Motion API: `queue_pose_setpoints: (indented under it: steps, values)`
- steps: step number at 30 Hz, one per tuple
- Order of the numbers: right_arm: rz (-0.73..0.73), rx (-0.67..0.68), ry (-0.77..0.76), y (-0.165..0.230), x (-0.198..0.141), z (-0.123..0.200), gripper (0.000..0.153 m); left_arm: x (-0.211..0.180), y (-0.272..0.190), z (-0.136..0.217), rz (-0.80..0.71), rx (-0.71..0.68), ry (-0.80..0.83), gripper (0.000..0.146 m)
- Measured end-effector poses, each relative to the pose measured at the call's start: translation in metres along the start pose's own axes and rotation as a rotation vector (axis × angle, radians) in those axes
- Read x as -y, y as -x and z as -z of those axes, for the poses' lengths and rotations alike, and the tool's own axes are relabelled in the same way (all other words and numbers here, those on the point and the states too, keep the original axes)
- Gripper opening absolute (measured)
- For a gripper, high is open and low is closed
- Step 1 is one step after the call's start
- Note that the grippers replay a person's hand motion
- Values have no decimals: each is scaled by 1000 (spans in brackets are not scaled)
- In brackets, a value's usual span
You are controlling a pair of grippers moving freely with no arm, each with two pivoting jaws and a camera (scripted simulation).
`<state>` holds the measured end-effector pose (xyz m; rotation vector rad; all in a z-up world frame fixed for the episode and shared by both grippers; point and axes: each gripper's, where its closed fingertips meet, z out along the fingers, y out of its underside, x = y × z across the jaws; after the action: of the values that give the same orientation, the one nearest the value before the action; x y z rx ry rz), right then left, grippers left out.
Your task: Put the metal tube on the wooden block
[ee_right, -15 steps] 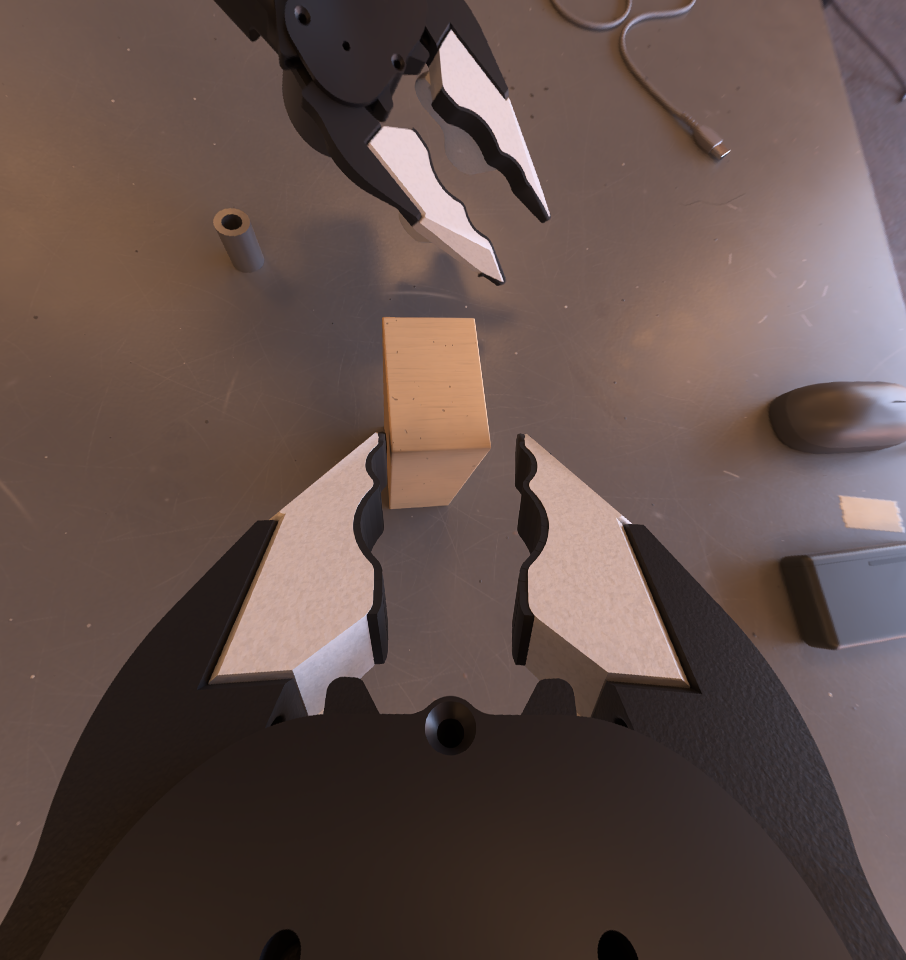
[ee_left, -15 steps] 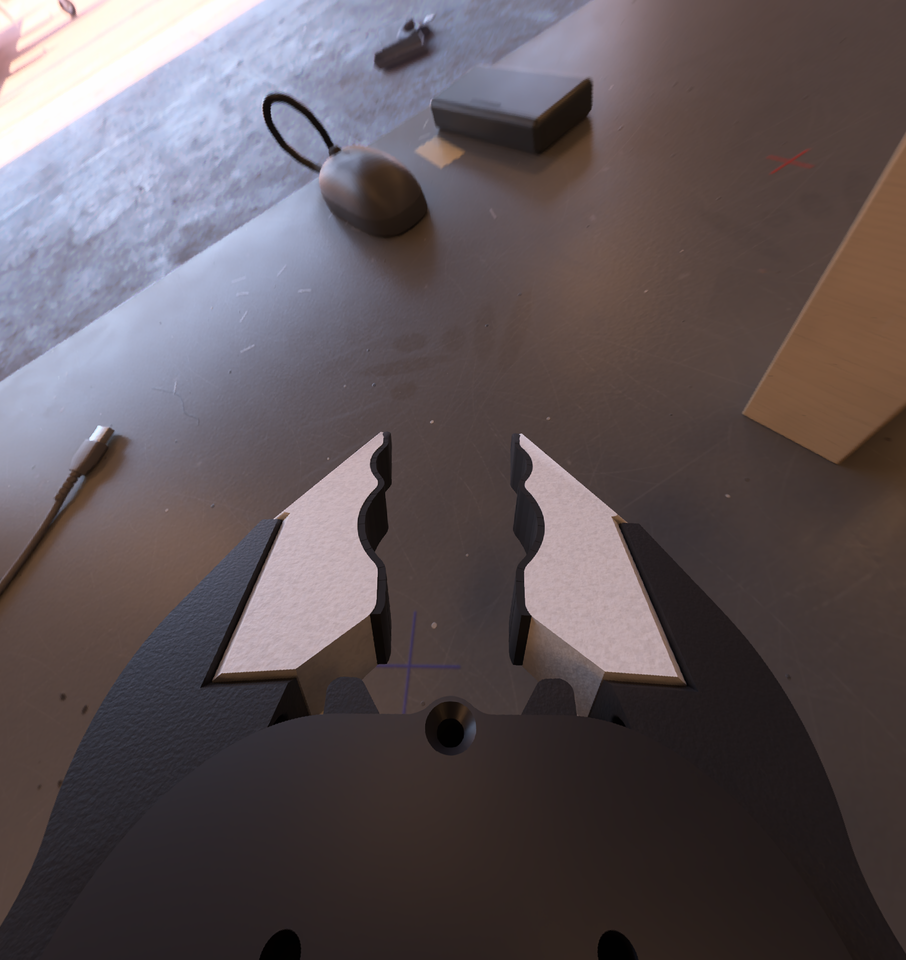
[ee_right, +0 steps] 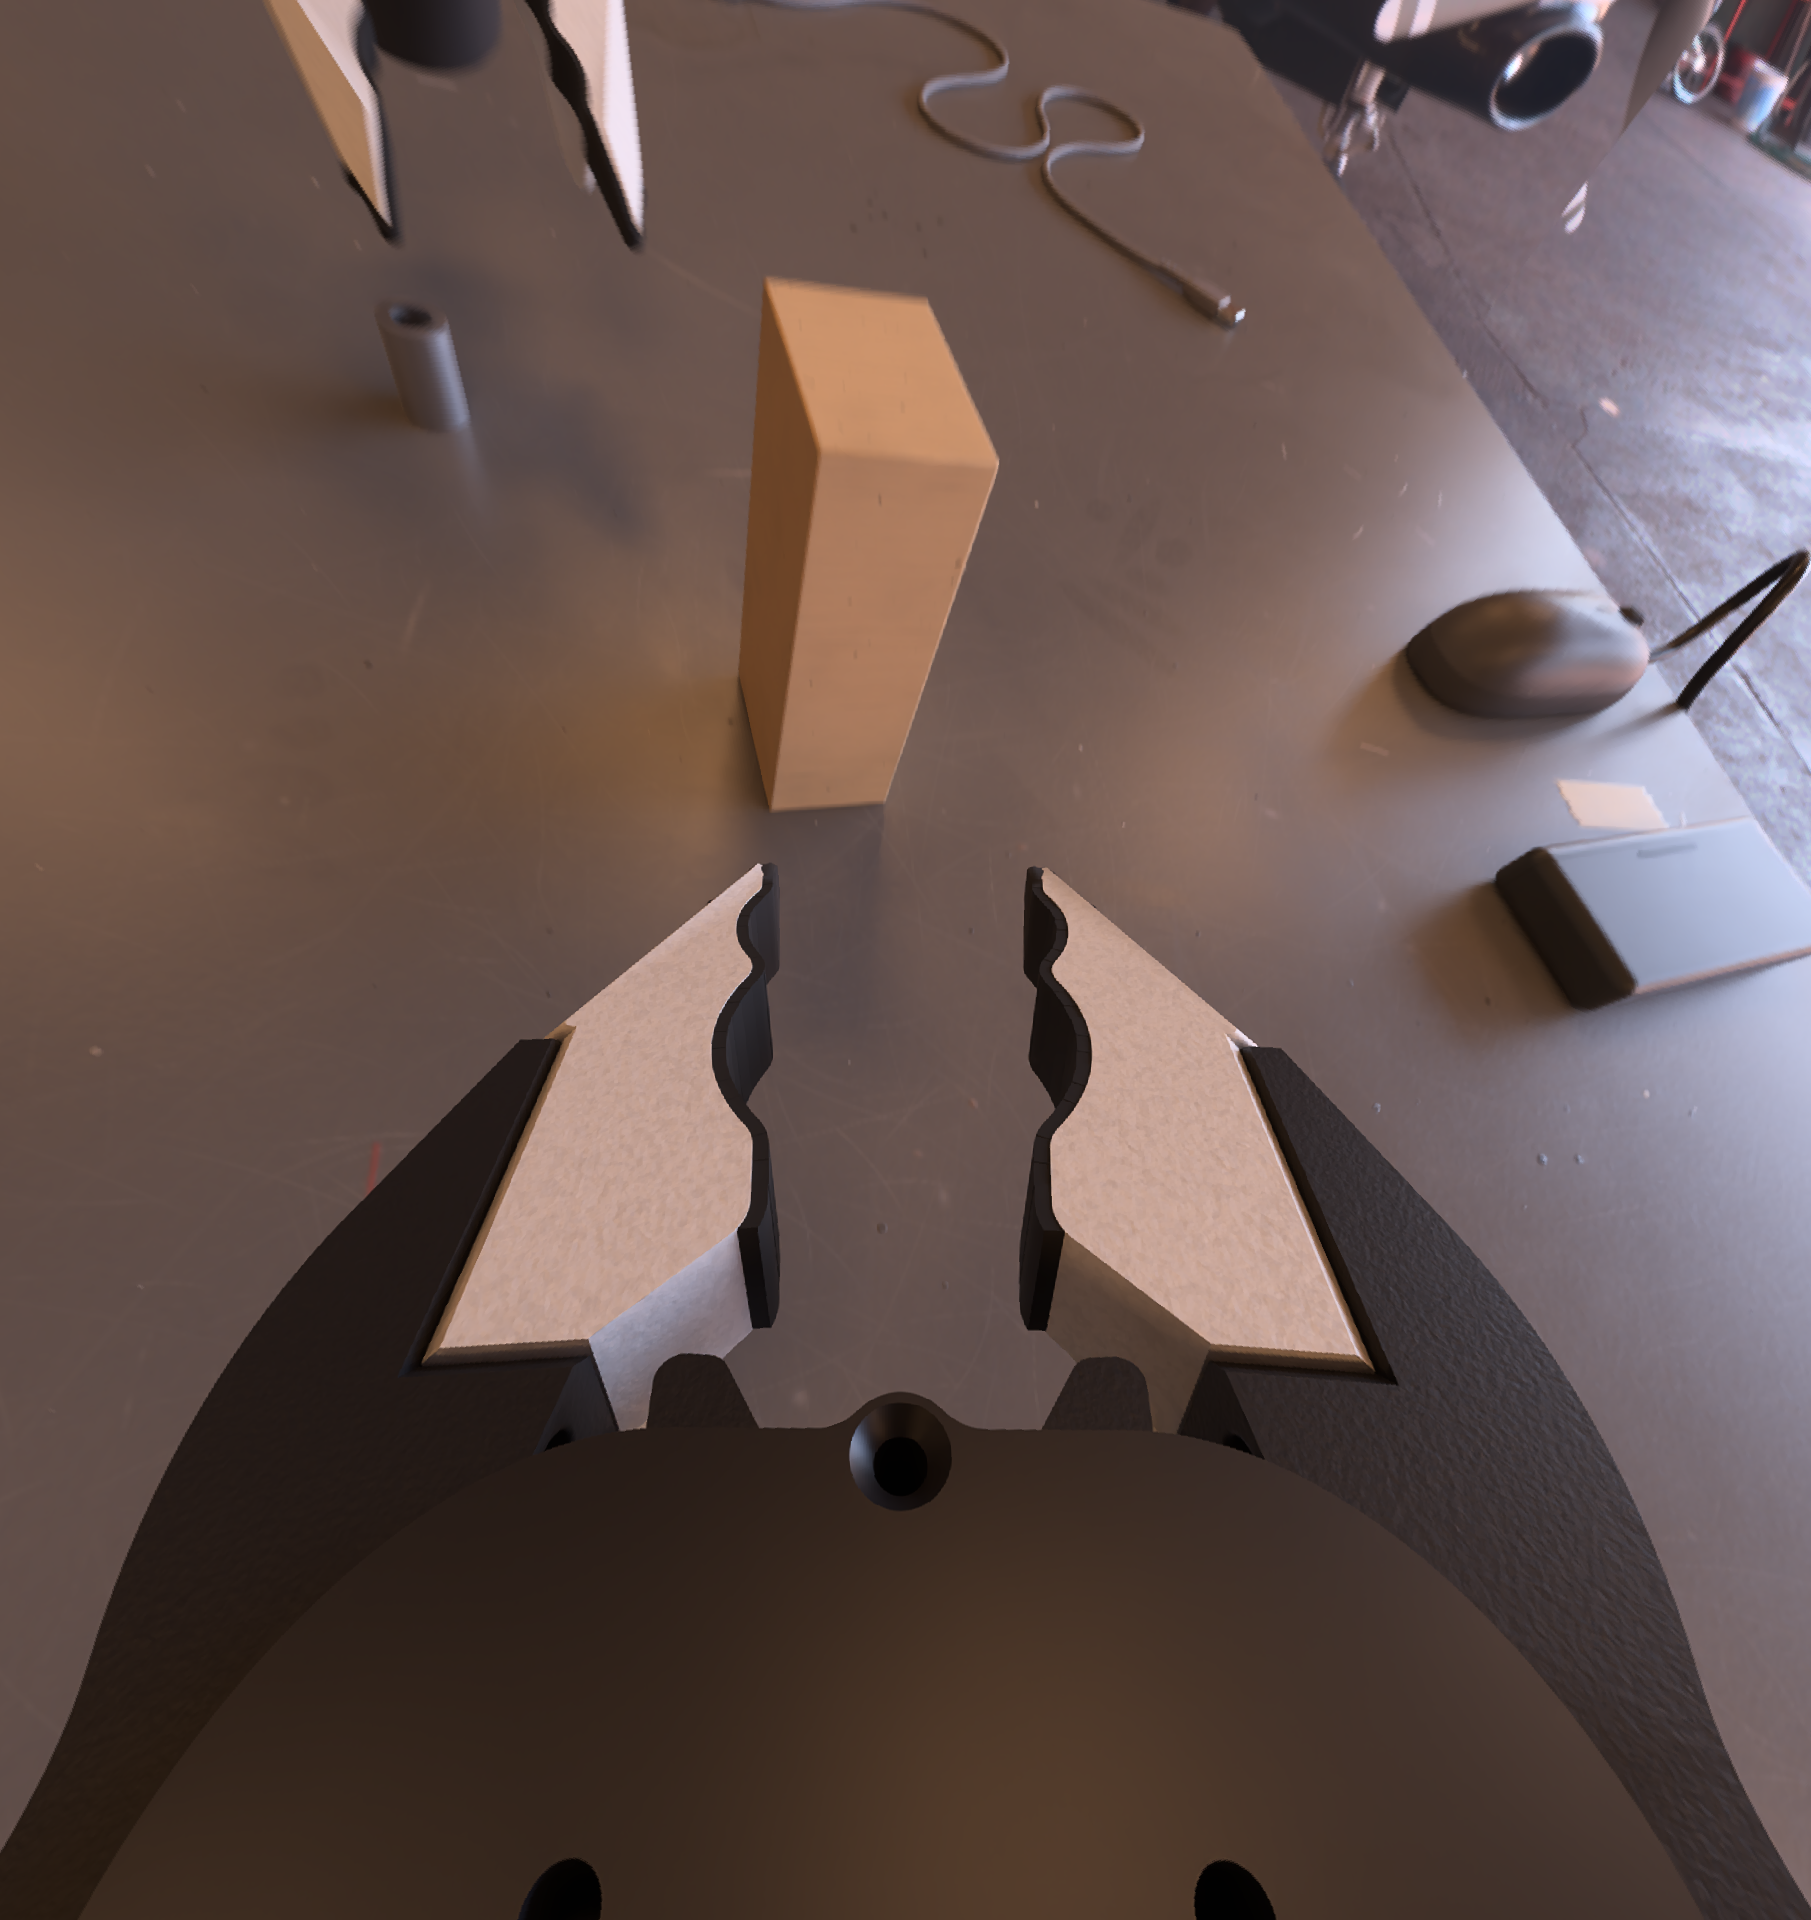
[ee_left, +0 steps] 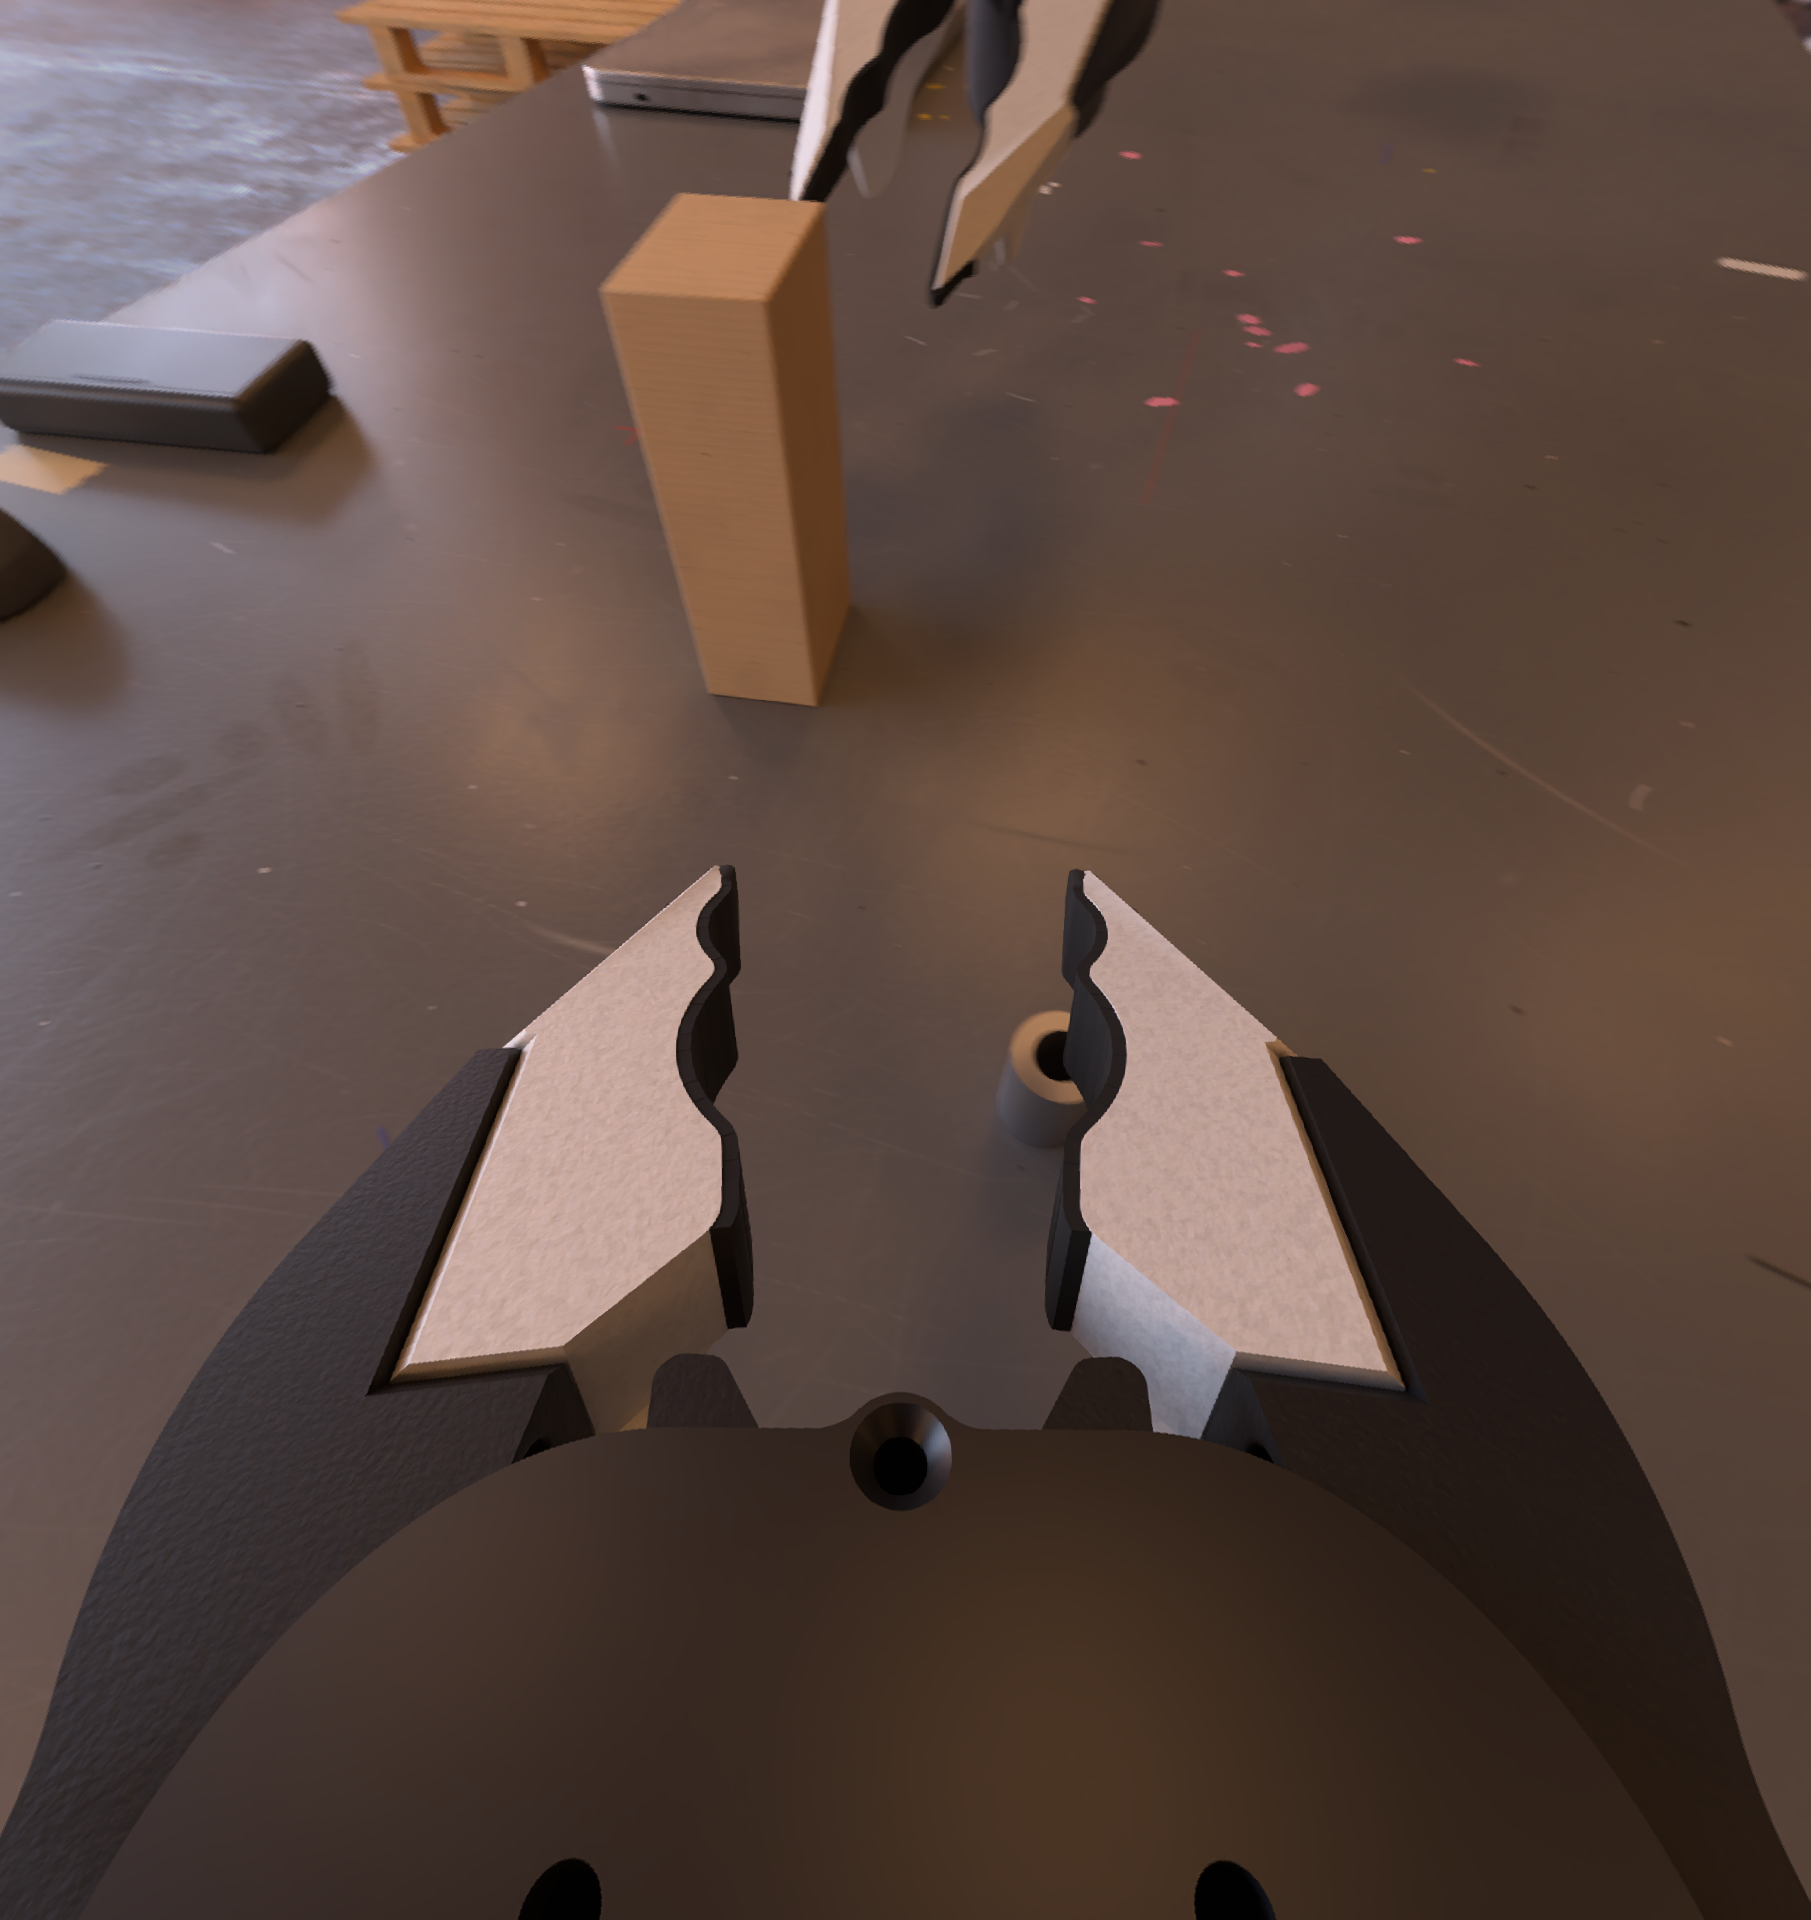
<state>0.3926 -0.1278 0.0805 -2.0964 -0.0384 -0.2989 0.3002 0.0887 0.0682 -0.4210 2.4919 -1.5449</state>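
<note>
Metal tube: short grey cylinder with a round bore, standing upright on the table, matte finish.
Wooden block: tall pale rectangular post with fine horizontal grain, upright, its top bare.
Table: dark, smooth, lightly scratched, flecked with pink specks far right.
Left gripper: black pebbled body, pale rough-faced fingers with wavy black inner edges; jaws wide apart, holding nothing.
Tube against jaws: in the left wrist view it shows just inside the right finger, partly hidden behind it; whether they touch cannot be told. In the right wrist view the tube stands below the left gripper's tips, left of the block.
Right gripper: same build, jaws parted and empty, near side of the block.
Change: half a second ago the left wrist view faced the computer mouse and dark flat box; now it faces tube and block.
</note>
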Motion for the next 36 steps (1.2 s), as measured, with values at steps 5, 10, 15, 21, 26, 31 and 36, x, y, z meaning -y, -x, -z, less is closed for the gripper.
queue_pose_setpoints:
  steps: [5, 10, 15, 21, 26, 31, 36]
  values:
    - [-3, -7, 34, 0, -14, -7, 46, -10, -22, 8, -4, -72, 47, 54]
    - [2, -8, 57, 1, -20, -12, 45, -34, -29, 5, 9, -89, 151, 46]
    - [-9, -3, 65, 0, -24, -14, 45, -40, -33, -3, -26, -106, 195, 41]
    - [-14, -1, 79, -1, -28, -15, 44, -56, -36, -7, -21, -117, 291, 28]
    - [-9, -1, 87, 0, -29, -18, 44, -53, -26, -13, -43, -80, 283, 22]
    - [-3, -2, 88, 2, -29, -22, 43, -14, -13, -22, -70, -45, 151, 22]
    - [5, 5, 97, 6, -31, -29, 42, 54, 11, -35, -136, 32, -36, 22]
